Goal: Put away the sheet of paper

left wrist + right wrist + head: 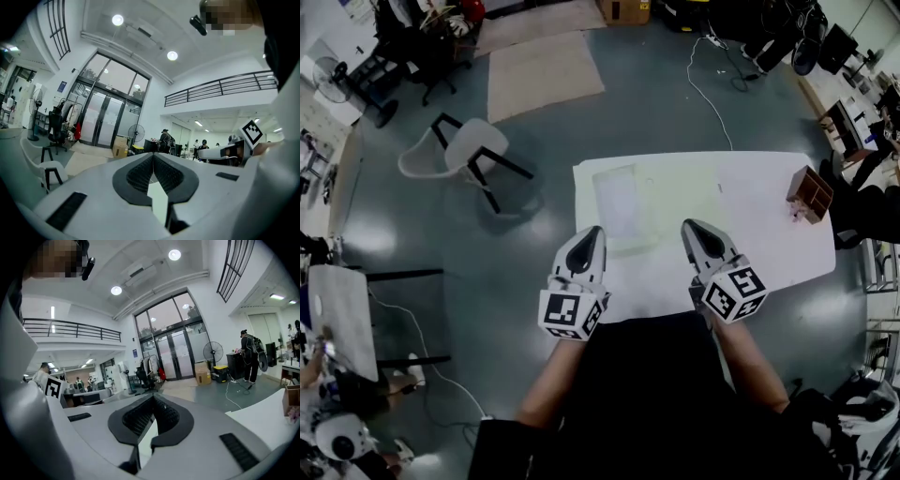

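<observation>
Sheet of paper (pixel 617 202) lies on the counter (pixel 759 211), long axis pointing away, just ahead of the left gripper (pixel 592 236); right gripper (pixel 692 230) farther off; both jaws closed, empty.

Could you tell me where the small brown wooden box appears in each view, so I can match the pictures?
Head view: the brown wooden box stands at the right end of the white table.
Left gripper view: not in it.
Right gripper view: at the far right edge, on that table.
Shared landmark: the cardboard box on the floor, top centre in the head view, near the glass doors in both gripper views.
</observation>
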The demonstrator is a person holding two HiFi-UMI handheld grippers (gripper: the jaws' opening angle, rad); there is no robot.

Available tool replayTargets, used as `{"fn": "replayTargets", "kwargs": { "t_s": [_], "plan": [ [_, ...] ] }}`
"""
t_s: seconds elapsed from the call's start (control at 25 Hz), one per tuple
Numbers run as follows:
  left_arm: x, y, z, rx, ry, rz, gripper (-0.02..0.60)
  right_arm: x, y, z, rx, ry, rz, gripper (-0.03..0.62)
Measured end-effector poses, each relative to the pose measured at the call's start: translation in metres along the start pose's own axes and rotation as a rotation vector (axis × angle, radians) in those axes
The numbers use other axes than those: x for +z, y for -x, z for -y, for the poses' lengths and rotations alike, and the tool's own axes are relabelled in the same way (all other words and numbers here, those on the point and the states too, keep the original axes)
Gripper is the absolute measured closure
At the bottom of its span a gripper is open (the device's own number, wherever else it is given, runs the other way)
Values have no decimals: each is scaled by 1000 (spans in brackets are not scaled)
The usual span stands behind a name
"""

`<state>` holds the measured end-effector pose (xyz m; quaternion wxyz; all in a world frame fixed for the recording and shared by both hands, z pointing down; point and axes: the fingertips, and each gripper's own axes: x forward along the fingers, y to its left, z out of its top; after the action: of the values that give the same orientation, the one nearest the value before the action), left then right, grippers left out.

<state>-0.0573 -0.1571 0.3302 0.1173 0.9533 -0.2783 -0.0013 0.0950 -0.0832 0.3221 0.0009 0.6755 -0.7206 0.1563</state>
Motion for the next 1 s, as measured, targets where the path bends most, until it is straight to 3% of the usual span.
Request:
{"fn": "replayTargets", "kwargs": {
  "t_s": [0.28,0.48,1.0],
  "plan": [
    [-5,4,-5,3,-26,-6,577,-2,2,-11,-13,56,14,595],
    [-5,3,-1,7,-33,-5,577,-3,3,0,-33,30,20,595],
    [-12,-15,15,50,-25,-17,577,-4,1,18,35,76,-34,595]
  ]
}}
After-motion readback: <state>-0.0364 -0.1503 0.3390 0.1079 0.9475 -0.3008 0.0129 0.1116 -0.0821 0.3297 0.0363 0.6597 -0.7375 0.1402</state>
